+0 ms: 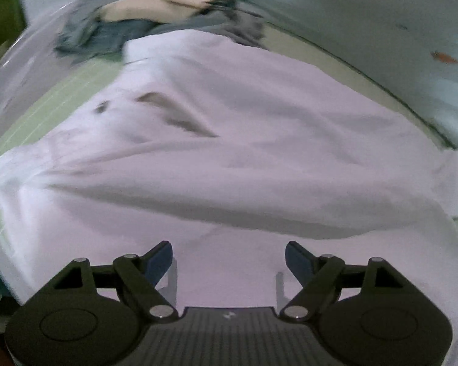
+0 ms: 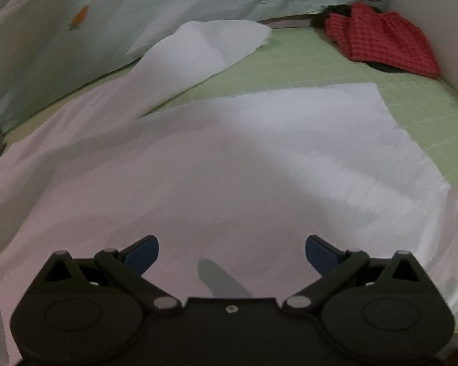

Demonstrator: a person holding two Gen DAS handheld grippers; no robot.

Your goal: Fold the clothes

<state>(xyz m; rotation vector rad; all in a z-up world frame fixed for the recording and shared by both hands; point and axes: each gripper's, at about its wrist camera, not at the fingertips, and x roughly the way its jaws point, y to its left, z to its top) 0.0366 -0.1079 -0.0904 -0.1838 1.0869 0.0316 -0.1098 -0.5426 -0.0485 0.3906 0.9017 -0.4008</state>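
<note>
Two sets of jaws wide apart, empty, over white garment (image 1: 229,158); red checked cloth (image 2: 381,39) only in right view.

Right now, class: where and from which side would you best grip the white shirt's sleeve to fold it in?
Probably at the sleeve's free end, coming from above on the mat side. That end lies flat and apart from the shirt body, while its other side runs against the backdrop.

right claw (image 2: 232,251) agape, empty | above white garment (image 2: 229,158) | green mat (image 2: 412,103)
</note>
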